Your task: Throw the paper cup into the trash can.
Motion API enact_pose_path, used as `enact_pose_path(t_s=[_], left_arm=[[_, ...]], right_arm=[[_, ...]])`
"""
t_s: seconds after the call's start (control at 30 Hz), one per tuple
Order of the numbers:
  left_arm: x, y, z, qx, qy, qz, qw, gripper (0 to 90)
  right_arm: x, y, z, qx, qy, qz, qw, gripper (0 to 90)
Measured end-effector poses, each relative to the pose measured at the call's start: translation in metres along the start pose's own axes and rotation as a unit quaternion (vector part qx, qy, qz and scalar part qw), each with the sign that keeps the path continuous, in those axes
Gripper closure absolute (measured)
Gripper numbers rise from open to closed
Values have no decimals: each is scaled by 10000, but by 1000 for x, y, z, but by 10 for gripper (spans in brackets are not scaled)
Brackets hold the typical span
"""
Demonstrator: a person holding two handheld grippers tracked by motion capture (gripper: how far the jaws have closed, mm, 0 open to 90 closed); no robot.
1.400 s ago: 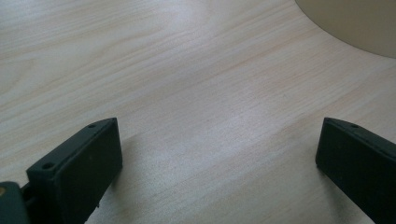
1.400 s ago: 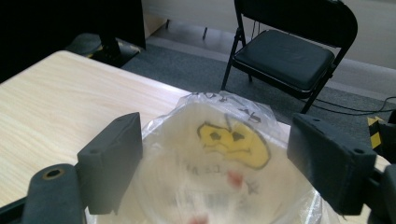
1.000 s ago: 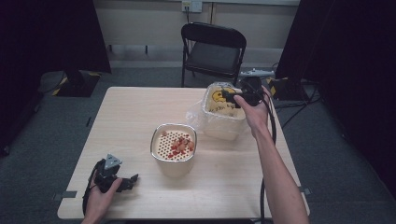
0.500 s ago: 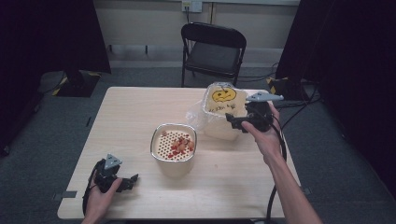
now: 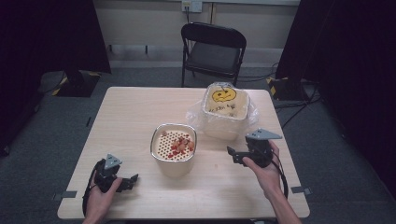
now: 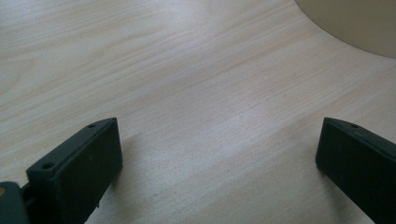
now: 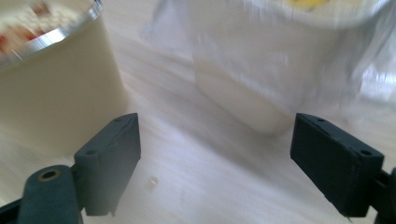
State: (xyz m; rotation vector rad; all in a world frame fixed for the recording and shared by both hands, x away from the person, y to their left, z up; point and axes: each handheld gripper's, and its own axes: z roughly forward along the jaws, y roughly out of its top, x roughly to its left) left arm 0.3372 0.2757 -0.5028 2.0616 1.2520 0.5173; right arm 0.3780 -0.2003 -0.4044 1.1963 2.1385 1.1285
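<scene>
Background stuff here: a light wooden table with a rectangular top (image 5: 126, 116), grain pretty clear up close in the left gripper view (image 6: 187, 70). Behind its far edge sits a black folding metal chair (image 5: 214, 53), facing the table, a little apart from it. Floor's a grey carpet (image 5: 56, 126). Black curtains hang on the left (image 5: 46, 32) and on the right (image 5: 345, 46), with a pale wall between them and a white wall outlet (image 5: 192, 5) up top. Black cables (image 5: 299, 105) trail over the floor to the table's right. Small grey tape strips (image 5: 64, 194) are stuck on the carpet by the near corners.
</scene>
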Motion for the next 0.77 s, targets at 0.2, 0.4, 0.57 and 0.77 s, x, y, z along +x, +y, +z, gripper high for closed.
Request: enact_pose_path(t_s=[0.2,0.4,0.57,0.77], left_arm=[[0,0,0,-1,0,-1,10000,0],[0,0,0,0,2,2,10000,0],[0,0,0,1,1,4,10000,0],[0,0,0,0,2,2,10000,0]], right_arm=[[-1,-38,17,370,-2,91,9993,155],[-9,-73,34,731,-182,190,9970,162],[-16,-86,41,774,-403,125,9961,133],[-17,-88,41,716,-353,97,9968,129]])
